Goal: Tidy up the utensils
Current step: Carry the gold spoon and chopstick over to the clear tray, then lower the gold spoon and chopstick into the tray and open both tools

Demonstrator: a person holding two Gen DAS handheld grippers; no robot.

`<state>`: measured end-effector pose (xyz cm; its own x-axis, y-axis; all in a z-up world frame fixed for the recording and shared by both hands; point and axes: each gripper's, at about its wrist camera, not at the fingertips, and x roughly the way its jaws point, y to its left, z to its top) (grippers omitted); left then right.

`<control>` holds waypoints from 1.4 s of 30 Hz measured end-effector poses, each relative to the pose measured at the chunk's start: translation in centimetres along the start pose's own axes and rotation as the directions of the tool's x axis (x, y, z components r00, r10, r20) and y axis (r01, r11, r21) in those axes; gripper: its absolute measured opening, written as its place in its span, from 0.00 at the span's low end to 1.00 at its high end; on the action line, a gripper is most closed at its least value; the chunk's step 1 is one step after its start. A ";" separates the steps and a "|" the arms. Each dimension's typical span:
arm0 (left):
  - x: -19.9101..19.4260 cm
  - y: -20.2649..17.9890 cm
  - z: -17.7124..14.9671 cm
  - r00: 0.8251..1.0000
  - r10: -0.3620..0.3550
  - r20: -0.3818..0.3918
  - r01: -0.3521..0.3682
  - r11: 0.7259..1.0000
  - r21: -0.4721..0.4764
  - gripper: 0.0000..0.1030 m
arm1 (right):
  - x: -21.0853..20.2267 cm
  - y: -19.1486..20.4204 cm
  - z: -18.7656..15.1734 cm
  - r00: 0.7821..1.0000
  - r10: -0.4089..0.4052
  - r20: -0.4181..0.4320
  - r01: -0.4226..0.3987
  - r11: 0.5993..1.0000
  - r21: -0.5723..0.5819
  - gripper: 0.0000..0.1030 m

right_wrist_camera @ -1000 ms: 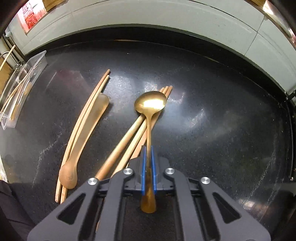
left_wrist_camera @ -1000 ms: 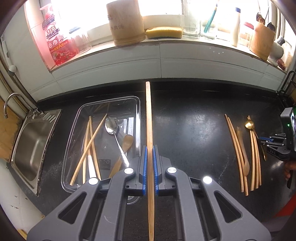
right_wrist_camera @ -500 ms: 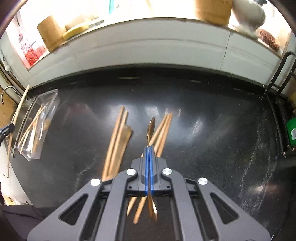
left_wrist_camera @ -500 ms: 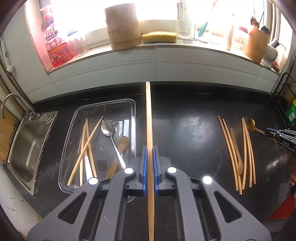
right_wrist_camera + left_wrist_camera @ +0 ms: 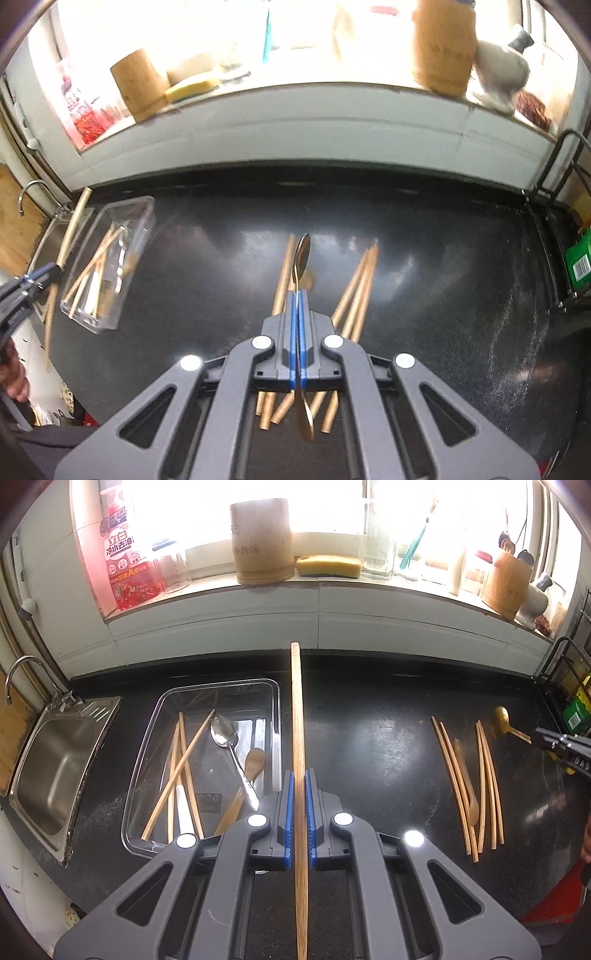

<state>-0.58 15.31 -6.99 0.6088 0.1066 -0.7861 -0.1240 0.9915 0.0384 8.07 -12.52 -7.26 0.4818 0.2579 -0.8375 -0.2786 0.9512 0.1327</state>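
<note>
The left gripper (image 5: 299,819) is clamping a long, pale wooden chopstick (image 5: 297,716) lengthwise between its blue pads, apparently for carrying to the clear plastic tray (image 5: 275,716) lying just left of the fingers. The right gripper (image 5: 297,332) is pinching a slim gold metal spoon (image 5: 301,254) edge-on by its handle, above loose wooden chopsticks (image 5: 356,288) lying on the black countertop (image 5: 443,277).

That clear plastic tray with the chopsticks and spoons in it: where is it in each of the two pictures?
Left wrist view: the clear tray lies left of centre, beside the sink.
Right wrist view: the clear tray sits at the far left, small and tilted.
Shared landmark: the yellow sponge on the windowsill.
</note>
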 end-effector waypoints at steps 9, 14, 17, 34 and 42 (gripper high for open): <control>-0.3 3.6 -0.1 1.000 0.021 0.000 -0.021 0.998 -0.053 0.05 | -1.2 7.1 2.5 0.997 0.074 0.035 -0.071 0.995 -0.074 0.02; -0.1 7.1 -0.3 0.999 0.043 -0.011 -0.044 0.995 -0.090 0.05 | -0.5 13.5 3.9 0.990 0.138 0.032 -0.132 0.982 -0.134 0.02; 0.1 9.4 -0.5 0.998 0.054 -0.017 -0.056 0.993 -0.105 0.05 | 0.2 17.5 4.7 0.984 0.178 0.029 -0.171 0.971 -0.168 0.02; 5.4 16.8 -1.1 0.994 0.023 -0.105 -0.036 0.992 -0.118 0.06 | 8.6 31.0 6.1 0.958 0.271 -0.099 -0.285 0.941 -0.184 0.02; 9.3 17.3 -0.8 0.989 -0.026 -0.147 0.007 0.991 -0.131 0.06 | 13.6 31.5 6.8 0.951 0.261 -0.164 -0.283 0.950 -0.134 0.02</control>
<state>2.28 33.40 -14.15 0.4897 0.0682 -0.8692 -0.2217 0.9739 -0.0484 11.44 22.10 -10.84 0.2497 0.4657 -0.8490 -0.5120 0.8077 0.2925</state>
